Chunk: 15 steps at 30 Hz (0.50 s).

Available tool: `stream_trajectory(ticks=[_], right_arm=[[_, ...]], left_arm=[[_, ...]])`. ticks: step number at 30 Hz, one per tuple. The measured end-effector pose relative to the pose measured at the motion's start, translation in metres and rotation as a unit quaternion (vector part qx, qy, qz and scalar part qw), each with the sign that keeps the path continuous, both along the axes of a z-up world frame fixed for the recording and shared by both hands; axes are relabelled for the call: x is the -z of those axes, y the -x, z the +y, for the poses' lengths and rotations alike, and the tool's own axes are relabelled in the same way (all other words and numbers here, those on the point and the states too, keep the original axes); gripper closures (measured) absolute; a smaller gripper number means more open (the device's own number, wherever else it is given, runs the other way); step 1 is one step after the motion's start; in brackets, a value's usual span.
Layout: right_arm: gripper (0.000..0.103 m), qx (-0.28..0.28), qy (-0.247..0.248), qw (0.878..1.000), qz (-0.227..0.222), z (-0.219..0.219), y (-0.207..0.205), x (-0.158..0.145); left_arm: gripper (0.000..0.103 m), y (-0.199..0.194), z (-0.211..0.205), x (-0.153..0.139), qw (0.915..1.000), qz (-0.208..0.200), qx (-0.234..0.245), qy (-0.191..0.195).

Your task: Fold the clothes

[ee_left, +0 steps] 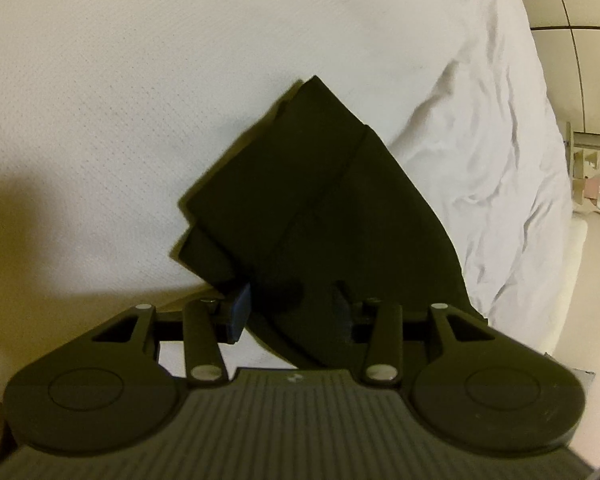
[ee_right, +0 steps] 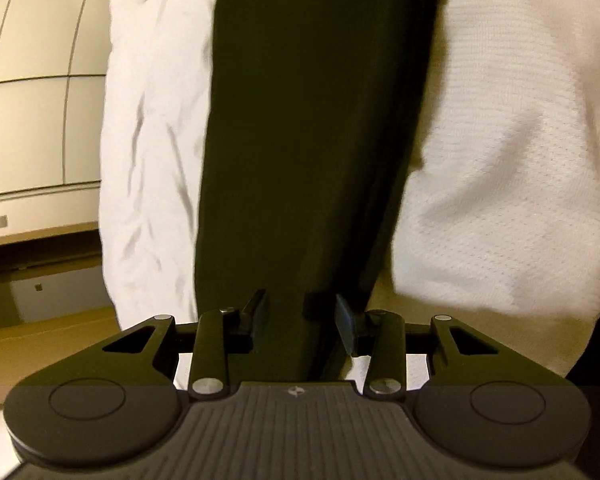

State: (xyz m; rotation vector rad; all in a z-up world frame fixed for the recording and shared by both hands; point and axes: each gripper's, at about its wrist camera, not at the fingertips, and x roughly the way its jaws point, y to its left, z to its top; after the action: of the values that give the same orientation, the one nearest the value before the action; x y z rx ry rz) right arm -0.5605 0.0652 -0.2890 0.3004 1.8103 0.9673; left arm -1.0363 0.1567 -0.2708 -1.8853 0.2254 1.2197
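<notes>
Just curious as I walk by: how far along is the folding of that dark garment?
Partly done: the dark garment already lies in layers on the white bed. In hand: the left hand-held gripper and right hand-held gripper each have its cloth between their fingers. Left: laying it flat and finishing the fold.

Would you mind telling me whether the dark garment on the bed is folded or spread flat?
Folded: the dark garment shows stacked layers and a doubled edge at its left side, forming a narrow strip on the bed.

No readable text, label, brand or number shows in either view; only a small pale mark on each gripper body, too blurred to read.
</notes>
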Motion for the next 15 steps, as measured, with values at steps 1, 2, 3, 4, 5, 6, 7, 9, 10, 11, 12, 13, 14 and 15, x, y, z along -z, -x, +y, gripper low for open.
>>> stream_trajectory(ticks=[1,2,3,4,5,6,7,9,10,11,12,13,14,15], right_arm=[[0.07,0.0,-0.001,1.0,-0.004,0.001,0.0,-0.001],[0.073,-0.004,0.0,1.0,-0.011,0.003,0.001,-0.003],[0.079,-0.01,-0.001,1.0,-0.018,0.005,0.002,-0.005],[0.086,-0.015,-0.002,1.0,-0.024,0.007,0.002,-0.007],[0.092,-0.02,-0.001,0.999,-0.031,0.01,0.003,-0.009],[0.093,-0.024,0.001,0.999,-0.038,0.011,0.003,-0.012],[0.097,-0.029,0.002,0.998,-0.046,0.012,0.004,-0.015],[0.098,-0.038,0.002,0.997,-0.059,0.012,0.005,-0.021],[0.099,-0.041,0.0,0.997,-0.065,0.009,0.005,-0.025],[0.099,-0.043,-0.003,0.997,-0.07,0.007,0.004,-0.029],[0.1,-0.045,-0.005,0.996,-0.074,0.004,0.004,-0.032],[0.1,-0.047,-0.004,0.996,-0.079,-0.001,0.004,-0.035],[0.1,-0.05,0.002,0.995,-0.089,-0.003,0.004,-0.036],[0.1,-0.056,0.009,0.994,-0.096,-0.007,0.004,-0.035]], left_arm=[[0.077,-0.001,0.001,0.0,1.0,0.004,0.008,-0.001],[0.093,-0.002,0.003,0.001,0.9998,0.008,0.016,-0.001],[0.098,-0.002,0.003,0.003,0.9998,0.001,0.02,0.002],[0.1,-0.001,0.003,0.004,0.9998,-0.009,0.017,0.004],[0.102,-0.001,0.003,0.002,0.9998,-0.013,0.016,-0.001],[0.102,-0.002,0.004,-0.002,0.9996,-0.009,0.022,-0.013],[0.103,-0.003,0.004,-0.009,0.999,0.0,0.034,-0.029],[0.103,-0.006,0.002,-0.022,0.9968,0.01,0.055,-0.058],[0.103,-0.007,-0.001,-0.029,0.9953,0.016,0.064,-0.071],[0.103,-0.009,-0.003,-0.03,0.9938,0.022,0.076,-0.078],[0.103,-0.01,-0.005,-0.032,0.9922,0.029,0.088,-0.084],[0.103,-0.012,-0.008,-0.033,0.9903,0.036,0.1,-0.09],[0.103,-0.015,-0.009,-0.029,0.9883,0.05,0.114,-0.088],[0.103,-0.018,-0.011,-0.024,0.9865,0.059,0.127,-0.085]])
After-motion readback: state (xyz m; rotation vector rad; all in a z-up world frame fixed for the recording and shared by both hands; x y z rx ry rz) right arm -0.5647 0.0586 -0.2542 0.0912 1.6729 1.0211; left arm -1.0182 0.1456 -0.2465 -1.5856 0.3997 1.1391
